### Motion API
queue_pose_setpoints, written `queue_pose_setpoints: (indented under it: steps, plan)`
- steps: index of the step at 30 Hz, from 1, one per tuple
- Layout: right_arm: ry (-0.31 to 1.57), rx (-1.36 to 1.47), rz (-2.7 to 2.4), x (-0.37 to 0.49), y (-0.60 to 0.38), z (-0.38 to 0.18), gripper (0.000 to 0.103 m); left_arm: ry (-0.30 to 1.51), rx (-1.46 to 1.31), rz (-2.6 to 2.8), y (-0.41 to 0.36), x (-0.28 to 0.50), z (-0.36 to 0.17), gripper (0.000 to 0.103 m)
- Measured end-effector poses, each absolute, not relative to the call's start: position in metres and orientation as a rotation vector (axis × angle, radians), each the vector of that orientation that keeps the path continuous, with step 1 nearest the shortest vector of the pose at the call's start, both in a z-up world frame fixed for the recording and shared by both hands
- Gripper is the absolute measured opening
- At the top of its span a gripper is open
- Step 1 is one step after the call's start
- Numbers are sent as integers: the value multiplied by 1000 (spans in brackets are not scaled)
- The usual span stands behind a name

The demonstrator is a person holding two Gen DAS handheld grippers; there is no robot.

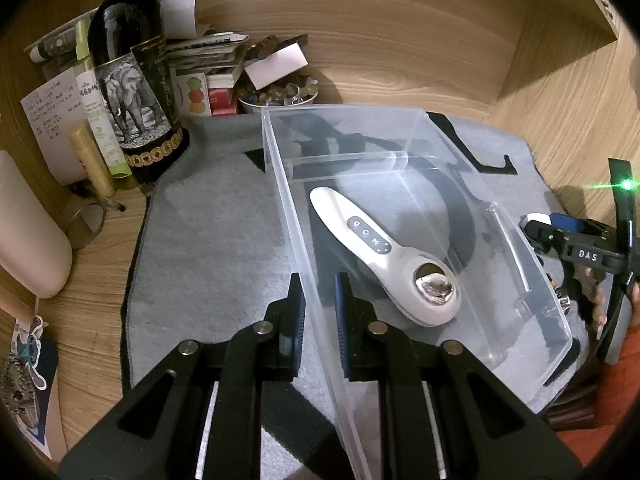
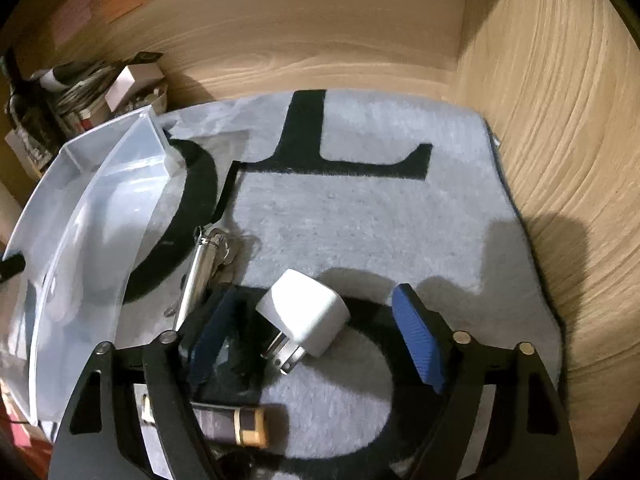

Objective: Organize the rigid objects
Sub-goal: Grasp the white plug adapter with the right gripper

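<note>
A clear plastic bin (image 1: 276, 168) stands on the grey mat (image 1: 208, 232). A white handheld device (image 1: 384, 256) with a metal head lies inside it. My left gripper (image 1: 320, 312) straddles the bin's near left wall, jaws close on either side of it. My right gripper (image 2: 316, 336) is open around a white charger plug (image 2: 308, 316) on the mat (image 2: 360, 216); it also shows in the left wrist view (image 1: 560, 236). The bin (image 2: 80, 216) is to its left. A silver metal cylinder with keys (image 2: 204, 264) and a brown tube (image 2: 236, 426) lie near the left finger.
A dark wine bottle (image 1: 132, 76), a green bottle (image 1: 100, 120), papers, small boxes and a bowl of stones (image 1: 280, 94) crowd the back left corner. A beige cylinder (image 1: 28, 232) stands at left. Wooden walls (image 2: 560, 120) enclose the back and right.
</note>
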State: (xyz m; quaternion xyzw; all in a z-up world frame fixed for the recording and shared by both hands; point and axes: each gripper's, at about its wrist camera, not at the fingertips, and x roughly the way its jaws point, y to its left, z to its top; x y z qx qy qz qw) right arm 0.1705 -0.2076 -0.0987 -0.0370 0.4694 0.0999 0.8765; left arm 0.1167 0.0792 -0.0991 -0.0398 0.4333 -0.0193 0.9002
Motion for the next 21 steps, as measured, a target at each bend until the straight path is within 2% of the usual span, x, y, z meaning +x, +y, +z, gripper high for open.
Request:
queue_pose_setpoints:
  steps: [1,3,5,10,12,15,21]
  plan:
    - [990,-75,214,172,-207,-100,68,897,-83,-40,79,117,-99,15]
    - [1010,-81,221,173,-205,-104,54,898,-85,-40,80,117,-99,15]
    - [1009,-72,221,174,-206,-108,47,900,-85,-38,80,117,-100,15]
    - [985,-65,210,167,-206,-105,45,901,-81,-38,81,118,-100,15]
    - [967,-67,206,166,-206,-101,35,901,-81,-38,81,118,-100,15]
    - [945,-66,209,165,-207,-92,28,900,-80,-38,81,118,-100,15]
    - [945,-75,207,163,-211,-84,29,898,-82,-38,81,118,-101,15]
